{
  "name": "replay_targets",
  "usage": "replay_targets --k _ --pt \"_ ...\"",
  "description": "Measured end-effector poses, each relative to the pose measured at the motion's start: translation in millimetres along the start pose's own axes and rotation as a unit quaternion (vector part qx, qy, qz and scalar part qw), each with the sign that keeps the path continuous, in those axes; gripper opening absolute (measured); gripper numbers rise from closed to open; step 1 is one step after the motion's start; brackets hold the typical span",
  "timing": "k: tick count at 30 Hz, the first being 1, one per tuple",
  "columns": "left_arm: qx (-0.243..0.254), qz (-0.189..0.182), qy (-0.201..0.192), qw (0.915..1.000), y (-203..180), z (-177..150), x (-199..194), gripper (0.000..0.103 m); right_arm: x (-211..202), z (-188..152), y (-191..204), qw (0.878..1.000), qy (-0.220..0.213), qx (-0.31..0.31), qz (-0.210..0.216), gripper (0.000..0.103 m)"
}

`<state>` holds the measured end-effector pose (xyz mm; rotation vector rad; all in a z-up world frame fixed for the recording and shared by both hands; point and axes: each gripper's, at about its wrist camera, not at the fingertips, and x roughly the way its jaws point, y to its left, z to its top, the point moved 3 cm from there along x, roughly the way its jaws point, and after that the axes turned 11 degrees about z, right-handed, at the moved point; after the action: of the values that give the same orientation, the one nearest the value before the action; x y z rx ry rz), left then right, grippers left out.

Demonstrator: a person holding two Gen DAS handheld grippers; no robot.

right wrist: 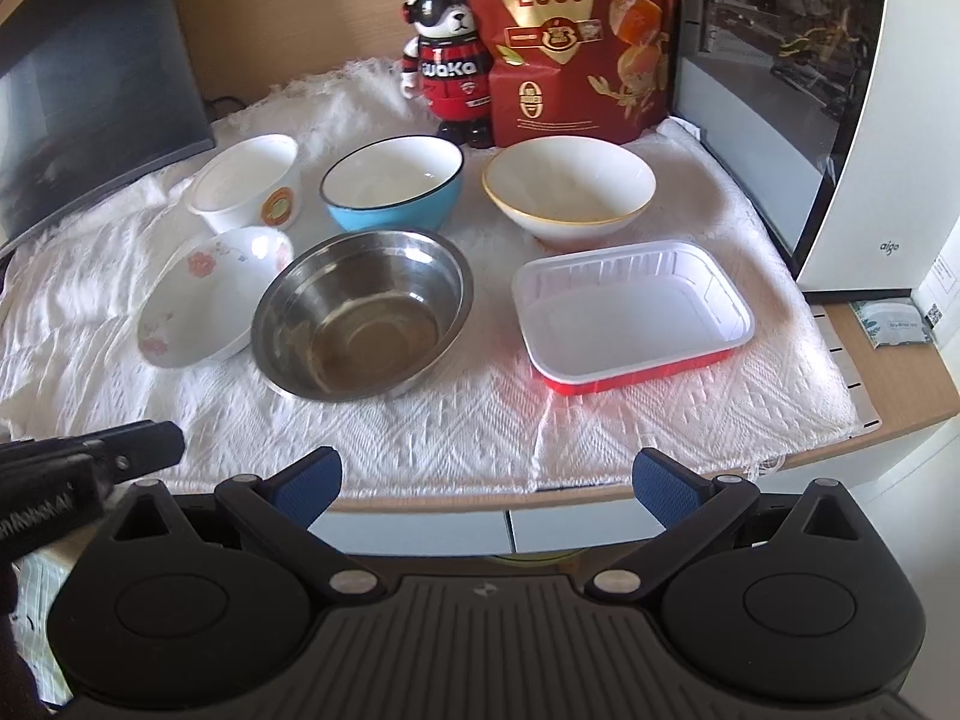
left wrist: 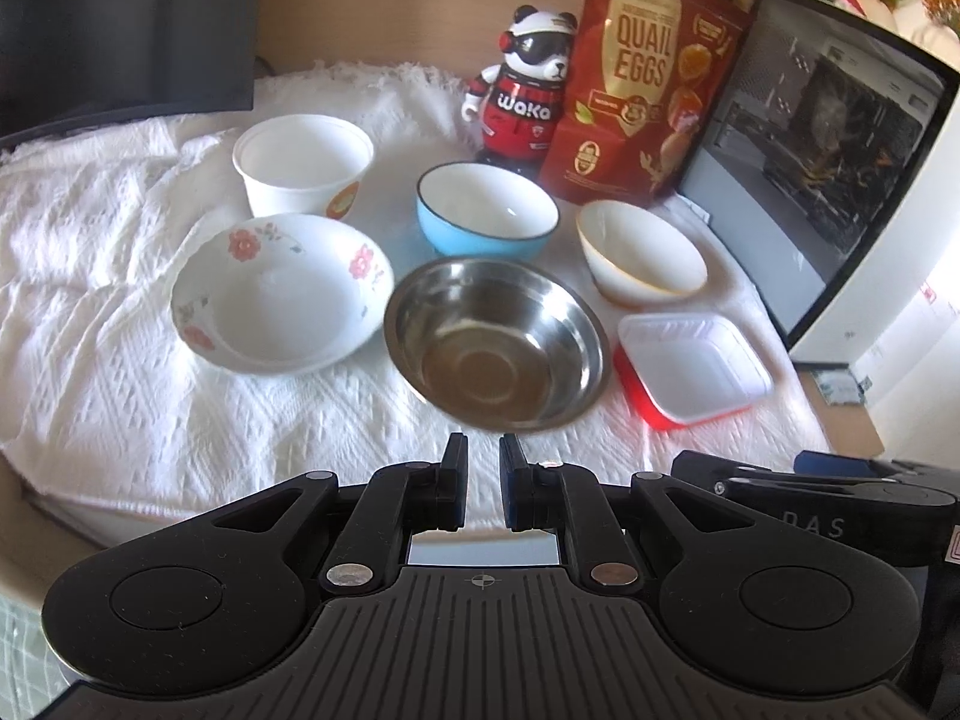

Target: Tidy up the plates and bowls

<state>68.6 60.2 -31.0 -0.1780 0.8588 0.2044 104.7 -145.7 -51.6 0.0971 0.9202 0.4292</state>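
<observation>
We see six containers on a white cloth over the wooden surface, and all of them look empty. In the back row stand a white cup, a blue bowl and a gold-rimmed bowl. In front lie a flowered bowl, a steel bowl just beside it, and a red tray with a white inside, set apart to the right. The steel bowl shows only reflections on its bottom.

Behind the bowls a panda figure and a red bag of quail eggs stand touching; the bag's top is cut off in the right view. A glass-sided case fills the right edge, its contents too dark to read.

Our left claw is narrow, nothing between its pads, over the cloth's near part before the steel bowl. Our right claw stands wide and empty above the surface's front edge.
</observation>
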Motion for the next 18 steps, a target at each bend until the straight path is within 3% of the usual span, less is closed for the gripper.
replay_targets --k 6,8,11,12,15,18 --pt "0.007 -0.078 -0.05 0.9957 27.6 20.9 22.6 0.013 24.0 16.1 -1.6 0.999 -0.032 0.031 -0.003 0.103" --pt "0.01 -0.093 -0.032 0.9951 36.8 29.5 36.4 0.013 30.5 19.8 -2.4 0.998 -0.047 0.047 -0.016 0.103" --pt "0.009 -0.076 0.026 0.9967 49.2 41.4 65.8 0.013 40.2 22.7 -0.6 0.996 -0.053 0.073 -0.019 0.103" --pt "0.017 -0.086 0.039 0.9954 52.5 44.5 74.0 0.013 43.6 22.3 0.6 0.995 -0.053 0.082 -0.012 0.103" --pt "0.046 -0.127 0.036 0.9901 59.0 57.1 90.1 0.013 60.2 17.2 5.9 0.993 -0.031 0.112 0.018 0.103" --pt "0.073 -0.128 0.017 0.9889 58.5 75.8 110.8 0.013 77.4 10.2 13.1 0.992 -0.001 0.128 0.016 0.103"
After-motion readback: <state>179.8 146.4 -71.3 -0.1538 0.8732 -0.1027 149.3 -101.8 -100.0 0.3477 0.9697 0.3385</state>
